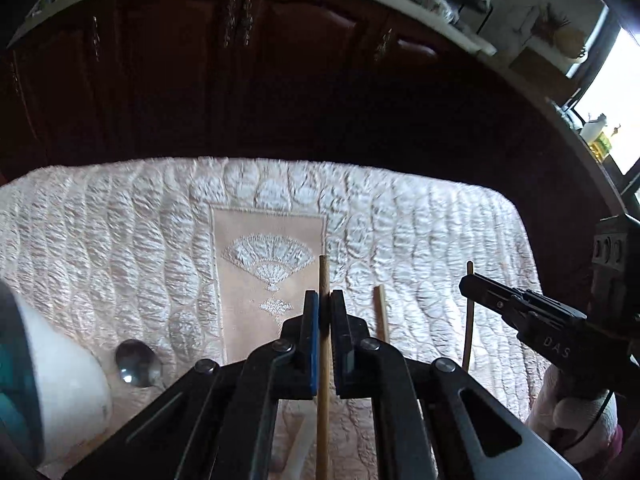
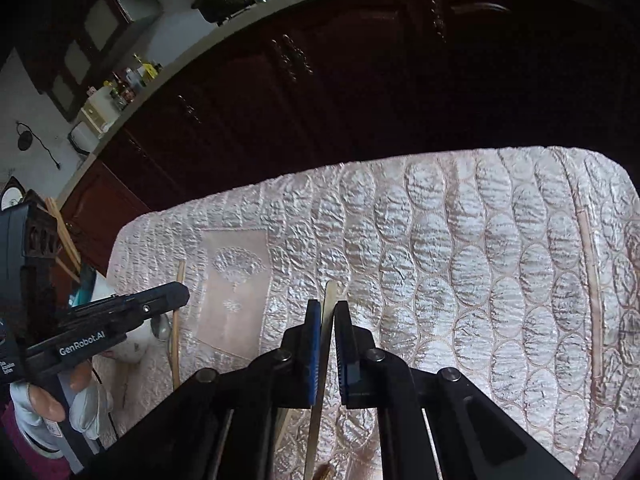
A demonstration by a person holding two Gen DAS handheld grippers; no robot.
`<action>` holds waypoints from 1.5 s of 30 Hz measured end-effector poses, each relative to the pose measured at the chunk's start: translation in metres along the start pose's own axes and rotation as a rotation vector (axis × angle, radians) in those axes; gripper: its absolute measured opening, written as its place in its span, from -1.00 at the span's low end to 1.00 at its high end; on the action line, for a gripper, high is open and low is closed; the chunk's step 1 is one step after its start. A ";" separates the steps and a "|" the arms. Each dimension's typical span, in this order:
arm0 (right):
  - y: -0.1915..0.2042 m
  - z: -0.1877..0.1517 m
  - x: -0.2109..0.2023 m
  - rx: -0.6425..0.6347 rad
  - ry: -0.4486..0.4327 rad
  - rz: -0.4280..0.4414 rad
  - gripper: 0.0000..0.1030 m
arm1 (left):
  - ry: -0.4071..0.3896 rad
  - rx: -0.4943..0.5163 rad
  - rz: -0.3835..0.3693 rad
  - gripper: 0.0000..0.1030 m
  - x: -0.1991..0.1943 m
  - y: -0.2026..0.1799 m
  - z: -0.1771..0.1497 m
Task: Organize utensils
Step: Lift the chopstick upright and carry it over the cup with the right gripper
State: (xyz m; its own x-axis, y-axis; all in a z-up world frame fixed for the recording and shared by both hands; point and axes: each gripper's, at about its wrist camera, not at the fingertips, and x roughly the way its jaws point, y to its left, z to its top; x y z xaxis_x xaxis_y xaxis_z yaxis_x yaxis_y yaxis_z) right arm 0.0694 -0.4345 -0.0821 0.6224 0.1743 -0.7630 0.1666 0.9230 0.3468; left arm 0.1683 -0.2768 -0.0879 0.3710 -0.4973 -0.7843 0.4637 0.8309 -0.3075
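My left gripper is shut on a brown wooden chopstick that points away over the quilted pink cloth. Two more wooden sticks lie to its right, one near and one further right. A metal spoon lies at the left next to a white cup. My right gripper is shut on a flat pale utensil handle above the cloth. Each gripper shows in the other's view, the right one and the left one.
Dark wooden cabinets stand behind the table's far edge. The cloth has a smooth fan-patterned panel. A countertop with jars and bottles runs above the cabinets. The white cup shows in the right wrist view too.
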 end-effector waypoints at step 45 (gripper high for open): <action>0.199 0.010 -0.139 -0.339 -0.240 0.130 -0.87 | -0.324 -0.050 -0.027 -0.90 -0.240 0.054 -0.033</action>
State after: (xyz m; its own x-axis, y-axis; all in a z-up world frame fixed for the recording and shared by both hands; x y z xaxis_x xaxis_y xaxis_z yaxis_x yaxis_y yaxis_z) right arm 0.0236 -0.2787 0.0984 0.7884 0.2490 -0.5625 -0.1609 0.9661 0.2021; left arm 0.0778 -0.1039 0.0661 0.5994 -0.5660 -0.5661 0.4395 0.8237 -0.3583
